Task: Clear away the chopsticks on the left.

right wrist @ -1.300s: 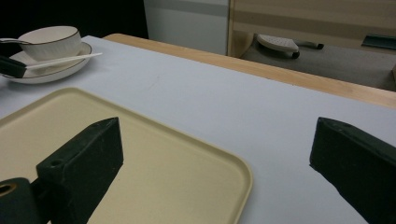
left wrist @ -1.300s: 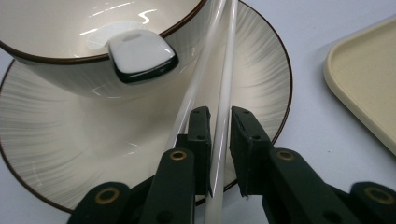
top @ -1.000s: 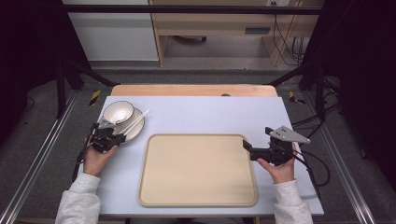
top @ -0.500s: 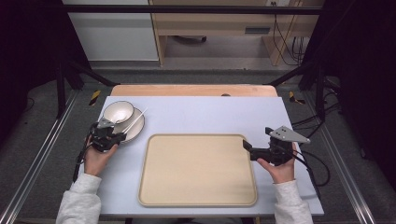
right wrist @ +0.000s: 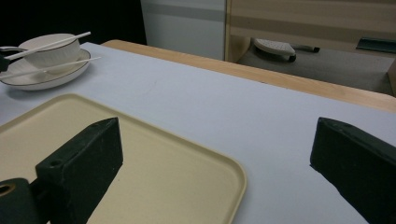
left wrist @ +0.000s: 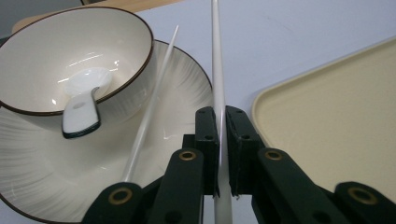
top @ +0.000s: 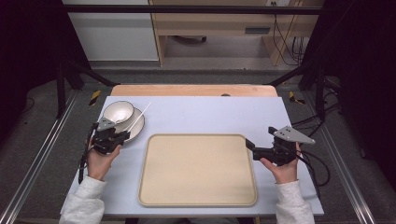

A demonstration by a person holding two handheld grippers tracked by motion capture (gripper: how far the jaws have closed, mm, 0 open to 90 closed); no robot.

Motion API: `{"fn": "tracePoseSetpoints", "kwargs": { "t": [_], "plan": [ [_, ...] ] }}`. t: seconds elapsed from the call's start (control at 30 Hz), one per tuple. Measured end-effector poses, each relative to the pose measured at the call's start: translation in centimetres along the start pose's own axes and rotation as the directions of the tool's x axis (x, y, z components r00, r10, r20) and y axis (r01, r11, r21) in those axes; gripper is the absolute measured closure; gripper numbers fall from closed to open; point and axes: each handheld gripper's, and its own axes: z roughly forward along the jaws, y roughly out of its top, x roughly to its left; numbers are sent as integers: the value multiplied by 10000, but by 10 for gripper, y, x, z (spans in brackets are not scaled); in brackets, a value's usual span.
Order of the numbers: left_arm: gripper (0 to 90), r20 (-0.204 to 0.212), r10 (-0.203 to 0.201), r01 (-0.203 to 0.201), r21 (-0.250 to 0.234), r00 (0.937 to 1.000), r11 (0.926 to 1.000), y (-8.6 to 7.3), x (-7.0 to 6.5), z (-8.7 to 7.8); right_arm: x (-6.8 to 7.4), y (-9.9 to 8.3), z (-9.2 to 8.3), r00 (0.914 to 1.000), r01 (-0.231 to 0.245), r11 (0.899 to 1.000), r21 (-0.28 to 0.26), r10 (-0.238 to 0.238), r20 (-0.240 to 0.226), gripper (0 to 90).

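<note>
The left gripper [top: 122,136], its black jaws clamped on one slim white chopstick [left wrist: 217,74], now lifts that stick clear of the ribbed cream plate [left wrist: 183,88], where a second ago it lay flat beside its twin. The held chopstick rises and swings slightly right, its far tip over the pale blue table, while the second white chopstick [left wrist: 152,105] lies apart on the plate.

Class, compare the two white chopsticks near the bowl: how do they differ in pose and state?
One chopstick is clamped between the jaws of the left gripper; the other chopstick lies loose, untouched. The held chopstick is raised above the plate; the loose chopstick rests on it, against the bowl. Both are slim and white.
</note>
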Motion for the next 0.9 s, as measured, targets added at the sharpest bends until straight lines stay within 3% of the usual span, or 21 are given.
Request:
{"fn": "tracePoseSetpoints", "kwargs": {
  "t": [0.3, 0.47, 0.6, 0.77, 0.83, 0.9],
  "plan": [
    [840, -253, -217, 204, -489, 9994, 9986, -3, -35, -13, -4, 0, -4, 9999, -149, 9998, -110, 150, 74, 28],
    [840, -607, -198, 161, -610, 9980, 9980, -4, -56, -20, -4, 0, -4, 9999, -128, 9999, -116, 129, 104, 28],
    [840, -600, -717, 663, -870, 9956, 9940, -2, -70, -25, -4, 0, -6, 9998, -117, 9998, -147, 119, 136, 28],
    [840, -695, -1063, 991, -1008, 9919, 9900, -6, -87, -33, -4, 1, -6, 9998, -174, 9996, -208, 176, 90, 29],
    [840, -688, -1276, 1198, -1078, 9894, 9869, -8, -92, -34, -5, 1, -6, 9998, -163, 9997, -189, 165, 98, 29],
    [839, -515, -1665, 1586, -1309, 9847, 9786, -14, -99, -36, -5, 1, -7, 9997, -205, 9996, -208, 208, 124, 29]
  ]
}}
